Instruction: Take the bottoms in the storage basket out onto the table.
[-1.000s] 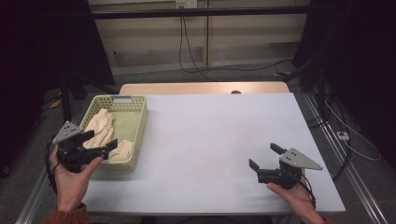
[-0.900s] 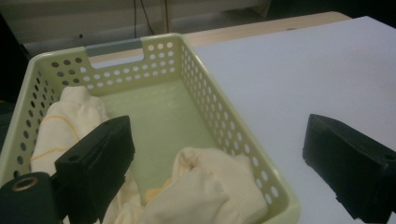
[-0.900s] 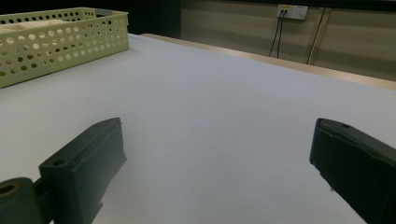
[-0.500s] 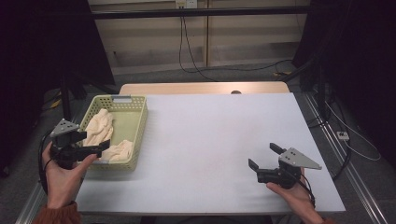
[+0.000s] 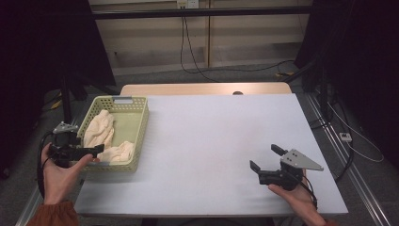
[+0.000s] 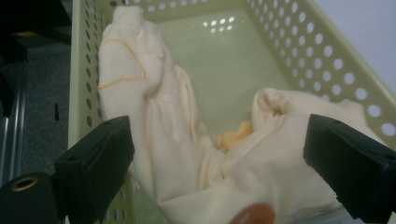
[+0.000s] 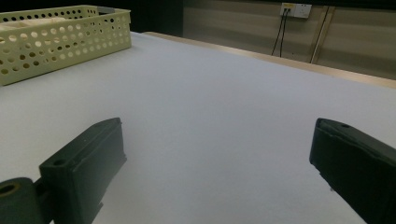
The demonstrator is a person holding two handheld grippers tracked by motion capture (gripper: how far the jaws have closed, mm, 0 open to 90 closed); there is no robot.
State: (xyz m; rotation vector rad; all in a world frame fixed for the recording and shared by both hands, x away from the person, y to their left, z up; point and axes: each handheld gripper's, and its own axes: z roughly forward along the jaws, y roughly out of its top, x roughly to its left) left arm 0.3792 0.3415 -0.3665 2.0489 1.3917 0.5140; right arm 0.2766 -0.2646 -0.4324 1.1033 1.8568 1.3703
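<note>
At the left edge of the white surface (image 5: 211, 141), we hold the left tongs (image 5: 77, 151) spread just outside the near end of a green perforated basket (image 5: 141, 123).

Inside that basket we see a cream cloth (image 6: 187, 154) heaped along its left side and near end, framed by the left jaws without touching them. At the near right, our right tongs (image 5: 267, 164) sit spread and empty over bare surface, well apart from the basket.
</note>
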